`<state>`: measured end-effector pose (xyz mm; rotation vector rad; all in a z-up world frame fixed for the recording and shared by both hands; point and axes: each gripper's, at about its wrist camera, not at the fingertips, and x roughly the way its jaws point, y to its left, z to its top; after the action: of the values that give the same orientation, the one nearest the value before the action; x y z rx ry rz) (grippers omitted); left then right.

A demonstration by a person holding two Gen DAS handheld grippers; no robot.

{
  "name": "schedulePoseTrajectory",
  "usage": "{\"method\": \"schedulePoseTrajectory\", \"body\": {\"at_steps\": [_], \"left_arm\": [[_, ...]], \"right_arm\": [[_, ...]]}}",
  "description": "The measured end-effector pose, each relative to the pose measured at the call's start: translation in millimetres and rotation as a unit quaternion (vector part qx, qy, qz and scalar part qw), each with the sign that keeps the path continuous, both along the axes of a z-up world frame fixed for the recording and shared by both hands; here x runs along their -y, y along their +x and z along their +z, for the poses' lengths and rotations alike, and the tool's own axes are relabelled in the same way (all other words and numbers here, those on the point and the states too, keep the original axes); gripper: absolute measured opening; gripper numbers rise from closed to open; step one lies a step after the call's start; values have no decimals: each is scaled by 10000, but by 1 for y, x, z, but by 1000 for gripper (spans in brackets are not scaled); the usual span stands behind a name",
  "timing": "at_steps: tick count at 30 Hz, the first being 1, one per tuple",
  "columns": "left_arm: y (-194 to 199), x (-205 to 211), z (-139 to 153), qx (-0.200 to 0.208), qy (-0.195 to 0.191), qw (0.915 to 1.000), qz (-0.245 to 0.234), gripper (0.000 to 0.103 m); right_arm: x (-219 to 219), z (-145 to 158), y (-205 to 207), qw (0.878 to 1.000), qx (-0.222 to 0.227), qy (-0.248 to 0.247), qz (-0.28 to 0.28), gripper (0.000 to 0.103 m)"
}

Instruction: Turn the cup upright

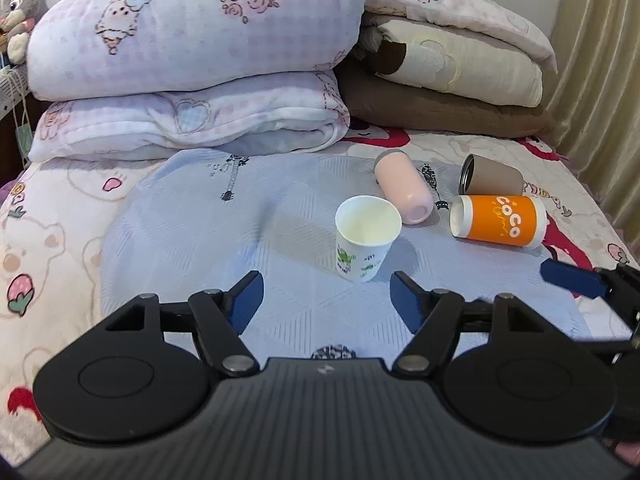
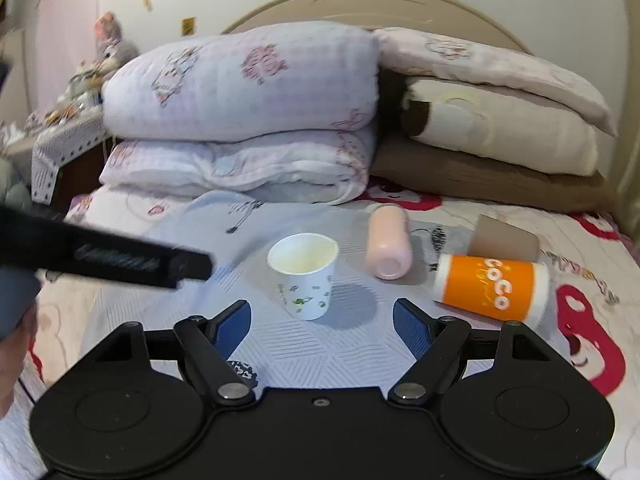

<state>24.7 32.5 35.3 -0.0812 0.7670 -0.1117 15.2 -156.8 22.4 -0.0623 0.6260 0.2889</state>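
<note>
A white paper cup (image 1: 366, 238) with green prints stands upright on the light blue mat (image 1: 224, 240); it also shows in the right wrist view (image 2: 305, 274). A pink cup (image 1: 404, 186) (image 2: 388, 246), a brown cup (image 1: 492, 180) (image 2: 506, 242) and an orange "CoCo" cup (image 1: 498, 220) (image 2: 492, 290) lie on their sides behind and to the right. My left gripper (image 1: 326, 300) is open and empty, just short of the white cup. My right gripper (image 2: 322, 320) is open and empty, just in front of the white cup.
Folded quilts (image 1: 192, 60) and pillows (image 1: 452, 68) are stacked at the head of the bed. The right gripper's blue finger (image 1: 572, 278) shows at the right edge of the left view. The left gripper's black body (image 2: 104, 256) crosses the left of the right view.
</note>
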Motion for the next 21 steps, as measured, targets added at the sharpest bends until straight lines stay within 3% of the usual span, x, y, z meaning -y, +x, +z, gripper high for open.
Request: {"method": "schedulePoseTrajectory", "body": {"at_steps": [5, 13, 15, 17, 21], "left_arm": [[-22, -5, 3, 161, -37, 9999, 34, 74], [-41, -10, -6, 345, -143, 9992, 141, 77], [-43, -12, -9, 533, -145, 9981, 261, 84], [-41, -14, -15, 524, -163, 9977, 387, 85], [-41, -19, -22, 492, -220, 9974, 479, 88]], "right_arm": [[15, 15, -17, 9995, -3, 271, -179, 83], [20, 22, -46, 9990, 164, 159, -393, 87], [20, 21, -51, 9979, 315, 201, -521, 91], [20, 18, -57, 9947, 636, 187, -786, 99], [19, 9, -58, 9908, 765, -45, -1111, 99]]}}
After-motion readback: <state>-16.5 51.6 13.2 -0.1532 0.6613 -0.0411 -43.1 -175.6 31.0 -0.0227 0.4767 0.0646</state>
